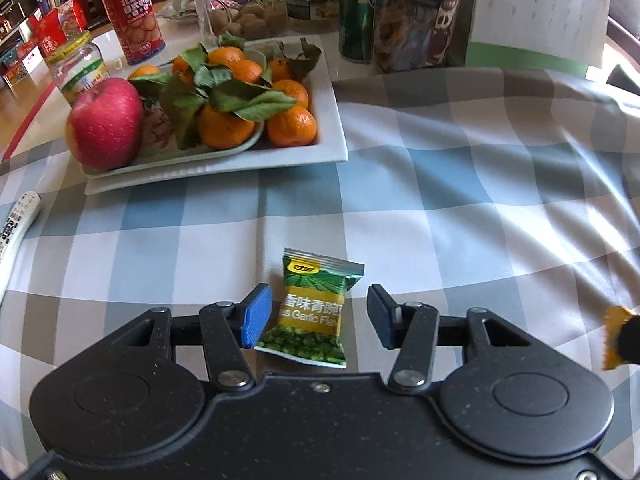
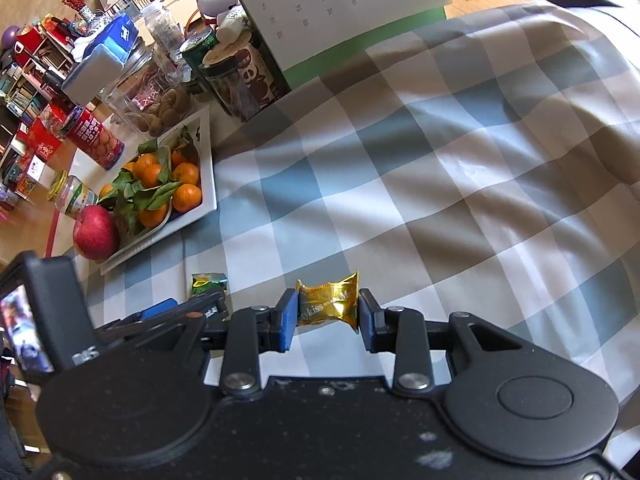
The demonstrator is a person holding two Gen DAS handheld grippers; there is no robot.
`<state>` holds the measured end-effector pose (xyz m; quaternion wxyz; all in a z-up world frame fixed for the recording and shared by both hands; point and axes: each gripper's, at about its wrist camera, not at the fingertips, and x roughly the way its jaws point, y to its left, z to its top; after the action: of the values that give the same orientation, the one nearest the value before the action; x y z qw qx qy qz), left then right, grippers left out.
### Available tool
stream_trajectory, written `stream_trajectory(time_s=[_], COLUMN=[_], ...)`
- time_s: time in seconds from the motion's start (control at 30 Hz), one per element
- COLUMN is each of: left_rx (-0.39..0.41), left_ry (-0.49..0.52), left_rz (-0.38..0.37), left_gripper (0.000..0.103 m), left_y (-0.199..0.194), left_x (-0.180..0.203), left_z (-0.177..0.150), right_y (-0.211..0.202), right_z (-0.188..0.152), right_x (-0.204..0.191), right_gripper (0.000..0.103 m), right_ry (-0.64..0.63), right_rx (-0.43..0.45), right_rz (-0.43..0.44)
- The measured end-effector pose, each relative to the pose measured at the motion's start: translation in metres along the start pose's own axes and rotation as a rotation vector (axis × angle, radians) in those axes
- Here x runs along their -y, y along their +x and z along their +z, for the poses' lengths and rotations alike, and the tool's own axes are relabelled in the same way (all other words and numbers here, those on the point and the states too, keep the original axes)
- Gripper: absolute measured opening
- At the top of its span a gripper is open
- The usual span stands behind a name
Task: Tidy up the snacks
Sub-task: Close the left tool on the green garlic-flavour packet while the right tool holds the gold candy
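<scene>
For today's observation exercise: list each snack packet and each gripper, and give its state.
green pea packet: flat on the cloth, ungripped
left gripper: open, straddling the green pea packet
gold snack packet: clamped, squeezed
right gripper: shut on the gold snack packet

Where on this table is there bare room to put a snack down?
The checked cloth is bare from the white fruit tray rightwards, below the calendar. The back left is crowded with jars and tins; the green pea packet lies nearest.
</scene>
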<state>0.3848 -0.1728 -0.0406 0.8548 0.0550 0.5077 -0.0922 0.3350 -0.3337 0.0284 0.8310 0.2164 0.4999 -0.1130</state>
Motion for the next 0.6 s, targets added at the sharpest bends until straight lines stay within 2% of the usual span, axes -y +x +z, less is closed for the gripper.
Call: stream_trajectory(time_s=[0.13,0.23,0.37,0.6], left_rx=[-0.009,-0.033,-0.046,-0.041], left_ry=[-0.002,-0.010,-0.050,-0.118], left_rz=[0.021,0.022,0.019,0.045], left_gripper=[0.057,0.047,0.043,0.041], left_y=[0.010,0.016,0.018,-0.006], left_x=[0.003,0.001,-0.003,-0.013], left_z=[0.001,0.002,0.004,0.002], right_y=[-0.002,-0.003,-0.004,-0.006], right_z=[0.002,0.002,0.001,0.003], right_x=[0.001,0.000,-0.002,0.003], right_gripper=[0.034,0.034,0.034,0.034], right_ry=[0.003,0.000,-0.005,0.006], right_rx=[0.004,0.007,0.010,0.021], right_rz=[0.009,0.015,0.014,0.006])
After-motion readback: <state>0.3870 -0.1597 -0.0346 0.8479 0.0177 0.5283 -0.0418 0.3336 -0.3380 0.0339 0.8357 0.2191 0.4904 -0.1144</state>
